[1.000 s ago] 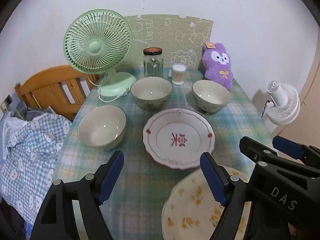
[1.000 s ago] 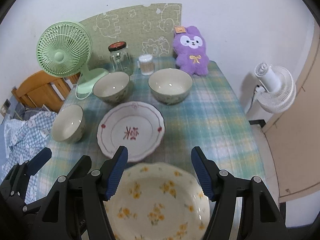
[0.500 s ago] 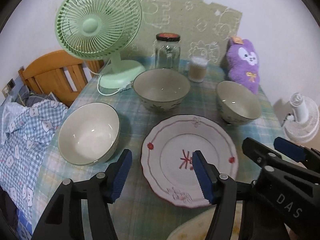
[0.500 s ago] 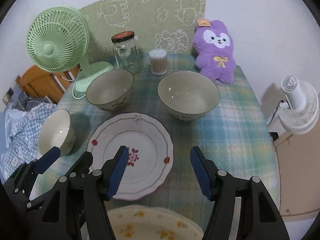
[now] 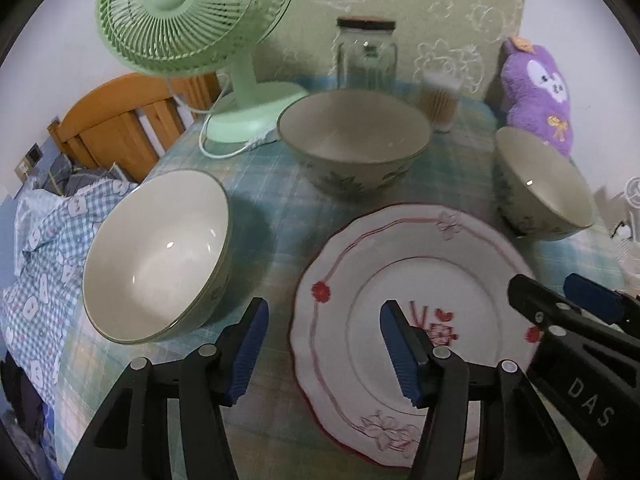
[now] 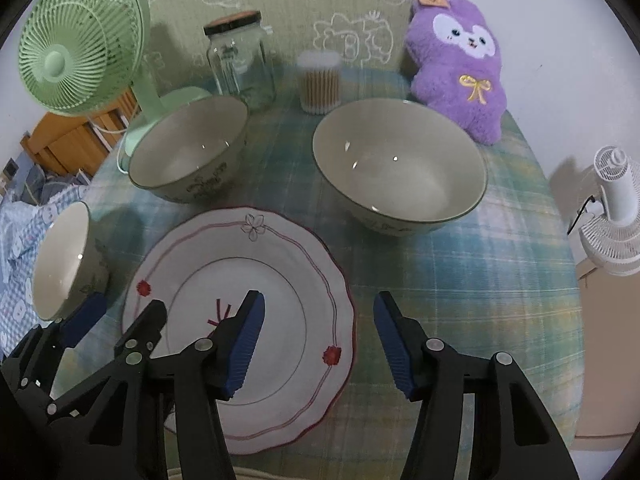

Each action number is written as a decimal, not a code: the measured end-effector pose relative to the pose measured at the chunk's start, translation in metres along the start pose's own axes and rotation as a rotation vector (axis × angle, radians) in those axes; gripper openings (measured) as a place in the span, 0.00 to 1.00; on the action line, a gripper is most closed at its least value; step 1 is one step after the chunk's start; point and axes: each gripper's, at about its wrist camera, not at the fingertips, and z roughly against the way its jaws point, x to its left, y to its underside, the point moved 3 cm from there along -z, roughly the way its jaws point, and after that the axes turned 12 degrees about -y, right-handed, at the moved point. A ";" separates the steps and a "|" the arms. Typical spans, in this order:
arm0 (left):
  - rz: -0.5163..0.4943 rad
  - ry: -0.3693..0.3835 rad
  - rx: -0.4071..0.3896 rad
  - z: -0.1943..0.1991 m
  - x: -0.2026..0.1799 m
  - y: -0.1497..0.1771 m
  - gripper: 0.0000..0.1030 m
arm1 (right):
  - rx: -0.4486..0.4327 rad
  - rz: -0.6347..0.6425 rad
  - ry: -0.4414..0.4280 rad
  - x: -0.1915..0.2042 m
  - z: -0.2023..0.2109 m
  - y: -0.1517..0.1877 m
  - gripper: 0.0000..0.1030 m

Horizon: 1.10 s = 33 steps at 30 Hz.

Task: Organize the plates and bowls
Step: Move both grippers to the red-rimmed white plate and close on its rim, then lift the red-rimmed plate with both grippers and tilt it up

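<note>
A white plate with red trim (image 5: 416,280) (image 6: 248,280) lies in the middle of the checked tablecloth. Three cream bowls stand around it: one at the left (image 5: 156,256) (image 6: 64,260), one behind it (image 5: 352,140) (image 6: 188,152), one at the right (image 5: 540,188) (image 6: 400,168). My left gripper (image 5: 322,340) is open and empty over the plate's left edge. My right gripper (image 6: 318,340) is open and empty over the plate's right edge. The rim of a yellow-flowered plate (image 6: 280,474) shows at the bottom of the right wrist view.
At the back stand a green fan (image 5: 192,12) (image 6: 80,36), a glass jar (image 5: 366,56) (image 6: 240,64), a cotton-swab tub (image 6: 320,82) and a purple plush (image 5: 536,92) (image 6: 460,68). A wooden chair (image 5: 112,124) and bedding are left; a white fan (image 6: 612,216) is right.
Both grippers have moved forward over the table and lower. The yellow-flowered plate has slipped almost out of view below, and the red-trimmed plate now lies under the fingers. Both stay open.
</note>
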 end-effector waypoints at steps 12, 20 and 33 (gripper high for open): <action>0.010 -0.012 0.082 -0.027 -0.003 0.003 0.58 | 0.071 0.020 0.000 -0.004 -0.028 0.002 0.52; -0.013 -0.032 0.076 -0.028 -0.009 -0.001 0.59 | 0.096 0.022 -0.015 -0.007 -0.042 0.000 0.47; 0.007 -0.021 0.098 -0.035 -0.012 -0.012 0.47 | 0.093 0.012 -0.046 -0.010 -0.049 -0.006 0.47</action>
